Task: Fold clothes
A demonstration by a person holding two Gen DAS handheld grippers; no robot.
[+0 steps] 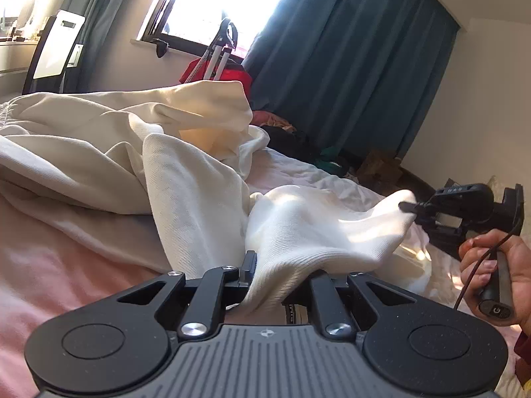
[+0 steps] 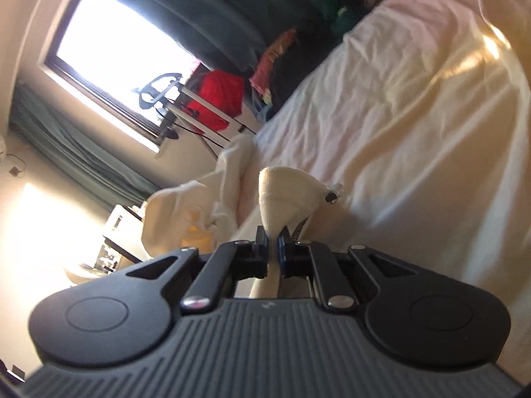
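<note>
A cream-white garment (image 1: 109, 152) lies crumpled on the bed. Its ribbed hem or cuff (image 1: 312, 229) is stretched between both grippers, a little above the sheet. My left gripper (image 1: 282, 272) is shut on one end of that ribbed edge; its right finger is hidden by the cloth. My right gripper (image 1: 411, 207) is shut on the other end, at the right of the left wrist view, with the hand holding it below. In the right wrist view my right gripper (image 2: 272, 242) pinches the ribbed cloth (image 2: 285, 195), and the rest of the garment (image 2: 199, 199) trails to the left.
The bed has a pale pink sheet (image 1: 49, 265), sunlit in the right wrist view (image 2: 415, 116). Beyond the bed are blue curtains (image 1: 348, 66), a bright window (image 1: 225, 3), a red bag with a white rack (image 1: 219, 66), and a pile of dark and coloured clothes (image 1: 292, 132).
</note>
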